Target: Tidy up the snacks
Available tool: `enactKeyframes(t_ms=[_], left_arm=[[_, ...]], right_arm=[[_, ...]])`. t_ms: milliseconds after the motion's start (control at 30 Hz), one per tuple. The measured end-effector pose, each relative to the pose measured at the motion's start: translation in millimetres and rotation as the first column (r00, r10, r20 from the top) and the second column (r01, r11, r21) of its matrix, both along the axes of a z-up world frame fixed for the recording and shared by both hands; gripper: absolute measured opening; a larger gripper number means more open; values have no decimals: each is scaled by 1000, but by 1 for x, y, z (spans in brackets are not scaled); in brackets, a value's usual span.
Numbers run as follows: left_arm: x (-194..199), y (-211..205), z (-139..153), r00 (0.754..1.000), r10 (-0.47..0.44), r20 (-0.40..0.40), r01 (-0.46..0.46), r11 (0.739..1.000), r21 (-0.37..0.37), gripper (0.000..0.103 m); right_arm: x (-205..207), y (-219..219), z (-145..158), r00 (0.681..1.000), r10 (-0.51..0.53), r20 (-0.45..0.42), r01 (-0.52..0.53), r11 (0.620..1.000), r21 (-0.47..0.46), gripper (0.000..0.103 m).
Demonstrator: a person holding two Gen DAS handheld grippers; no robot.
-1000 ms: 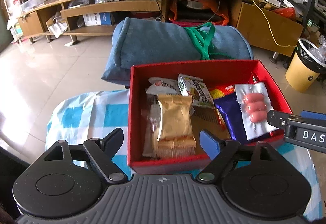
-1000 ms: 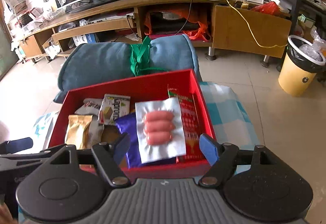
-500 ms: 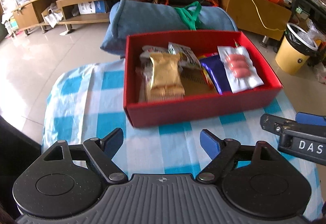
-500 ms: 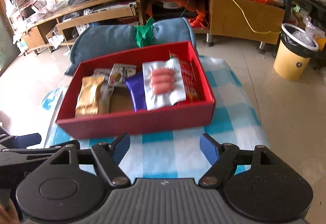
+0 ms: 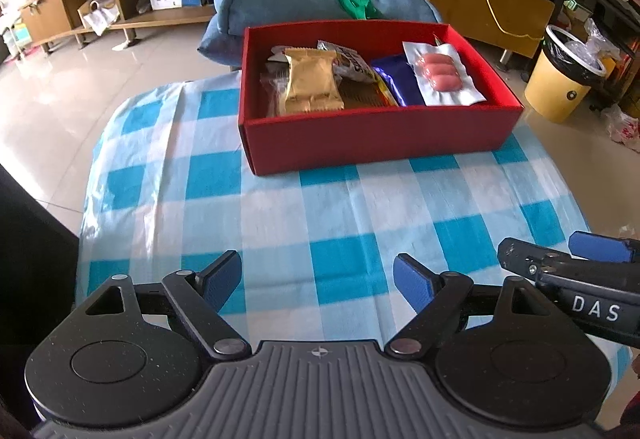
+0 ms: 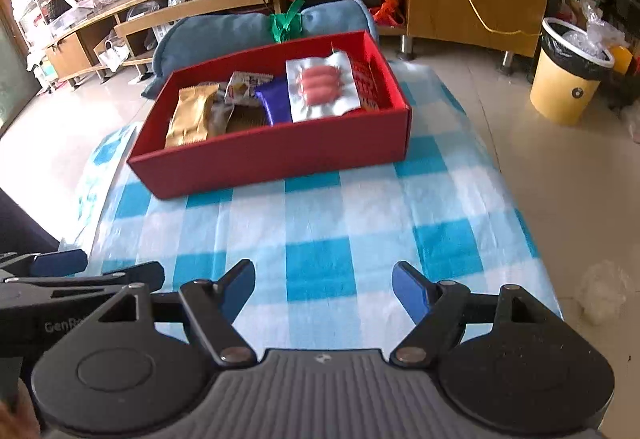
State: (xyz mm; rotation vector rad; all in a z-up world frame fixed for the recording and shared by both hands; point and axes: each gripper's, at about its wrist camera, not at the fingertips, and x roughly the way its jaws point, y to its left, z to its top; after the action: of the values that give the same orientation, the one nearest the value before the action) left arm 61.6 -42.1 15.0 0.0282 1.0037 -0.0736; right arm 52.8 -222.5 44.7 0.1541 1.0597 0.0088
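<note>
The red box (image 5: 372, 135) sits at the far end of the checked surface (image 5: 320, 223), snack packets lying flat inside. They look light, crinkly and slippery, best pinched by a sealed edge. Left gripper (image 5: 318, 281) and right gripper (image 6: 324, 287) hang released, jaws empty

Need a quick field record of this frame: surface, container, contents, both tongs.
surface: blue-and-white checked cloth
container: red box, open top, at the far end of the cloth
contents: gold packet at left, purple packet in the middle, sausage pack at right, other wrappers among them
left tongs: open, nothing between them, over bare cloth near the box
right tongs: open, nothing between them, over bare cloth
beyond box: rolled blue cushion with green tie
floor, right: yellow bin
</note>
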Motion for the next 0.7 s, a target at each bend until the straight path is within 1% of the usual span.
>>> enactKeyframes(t_ms=[300,700], left_arm=[[-23,-5,3,1000,-25,13,24,1000,3,88],[-41,-8,4,999,-35,26,35,999,11,88]], right_arm=[[-22,-3,5,1000,-8,10,8,1000,22,74],[-43,-7,8,1000,-6,10,6,999,39,74]])
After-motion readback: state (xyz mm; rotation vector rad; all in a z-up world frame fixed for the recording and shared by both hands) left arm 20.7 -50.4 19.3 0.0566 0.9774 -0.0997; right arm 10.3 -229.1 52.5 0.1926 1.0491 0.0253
